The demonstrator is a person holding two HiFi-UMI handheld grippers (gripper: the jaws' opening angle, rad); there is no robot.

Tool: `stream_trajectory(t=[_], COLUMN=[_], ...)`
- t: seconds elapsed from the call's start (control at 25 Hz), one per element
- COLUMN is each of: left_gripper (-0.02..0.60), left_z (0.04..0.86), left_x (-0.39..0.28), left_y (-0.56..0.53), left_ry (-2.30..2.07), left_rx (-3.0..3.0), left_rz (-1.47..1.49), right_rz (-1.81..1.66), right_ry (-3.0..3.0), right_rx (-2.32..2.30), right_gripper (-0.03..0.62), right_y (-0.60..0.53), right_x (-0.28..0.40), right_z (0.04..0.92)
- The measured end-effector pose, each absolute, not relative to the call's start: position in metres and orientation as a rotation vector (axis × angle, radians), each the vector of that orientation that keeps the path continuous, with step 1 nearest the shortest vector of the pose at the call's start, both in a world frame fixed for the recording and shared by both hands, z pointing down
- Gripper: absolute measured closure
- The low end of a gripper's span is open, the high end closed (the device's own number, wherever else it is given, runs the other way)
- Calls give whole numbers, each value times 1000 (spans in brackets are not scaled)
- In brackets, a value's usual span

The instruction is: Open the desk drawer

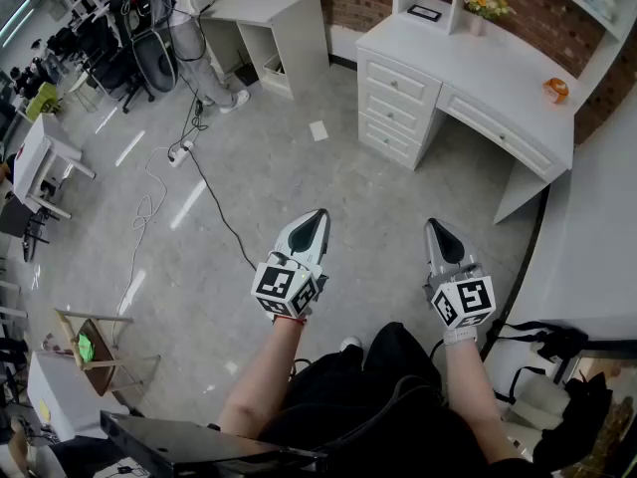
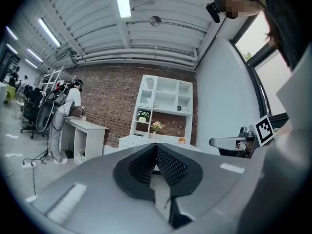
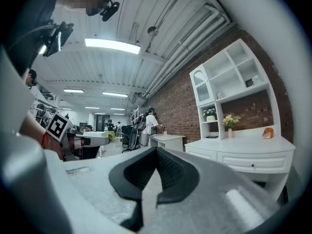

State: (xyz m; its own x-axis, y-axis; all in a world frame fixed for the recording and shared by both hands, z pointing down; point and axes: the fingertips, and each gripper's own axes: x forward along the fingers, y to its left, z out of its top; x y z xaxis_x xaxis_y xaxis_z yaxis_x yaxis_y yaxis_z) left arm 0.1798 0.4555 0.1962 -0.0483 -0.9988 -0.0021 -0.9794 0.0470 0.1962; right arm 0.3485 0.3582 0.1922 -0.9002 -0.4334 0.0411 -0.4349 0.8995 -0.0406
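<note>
The white desk [image 1: 478, 68] stands at the upper right against the brick wall, a stack of small drawers [image 1: 396, 108] at its left end and a long drawer [image 1: 495, 127] under the top. All look closed. My left gripper [image 1: 315, 217] and right gripper [image 1: 436, 229] hover above the grey floor, well short of the desk, both shut and empty. In the left gripper view, the desk [image 2: 146, 141] lies far beyond the closed left gripper [image 2: 156, 149]. The right gripper [image 3: 156, 152] points toward the long drawer's knob [image 3: 252, 164].
A second white desk [image 1: 269, 8] and a standing person [image 1: 194, 43] are at the top. A cable and power strip [image 1: 179, 153] and a paper [image 1: 318, 130] lie on the floor. A white counter [image 1: 597, 237] runs along the right. Flowers [image 1: 485, 3] and an orange object [image 1: 555, 90] sit on the desk.
</note>
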Motion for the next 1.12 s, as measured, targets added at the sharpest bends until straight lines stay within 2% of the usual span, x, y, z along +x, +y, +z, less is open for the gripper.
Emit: stream_trajectory(t=[0.4, 1.12], left_gripper=[578, 578], left_z=[220, 215], left_x=[123, 21], left_y=[438, 255], left_ry=[-2163, -2093], left_rx=[2011, 2099], left_rz=[-208, -138], right_rz=[62, 175], right_ry=[-3020, -3020], right_rx=[662, 752], right_gripper=[591, 591], right_y=[334, 164], right_x=[293, 195], right_z=[202, 226])
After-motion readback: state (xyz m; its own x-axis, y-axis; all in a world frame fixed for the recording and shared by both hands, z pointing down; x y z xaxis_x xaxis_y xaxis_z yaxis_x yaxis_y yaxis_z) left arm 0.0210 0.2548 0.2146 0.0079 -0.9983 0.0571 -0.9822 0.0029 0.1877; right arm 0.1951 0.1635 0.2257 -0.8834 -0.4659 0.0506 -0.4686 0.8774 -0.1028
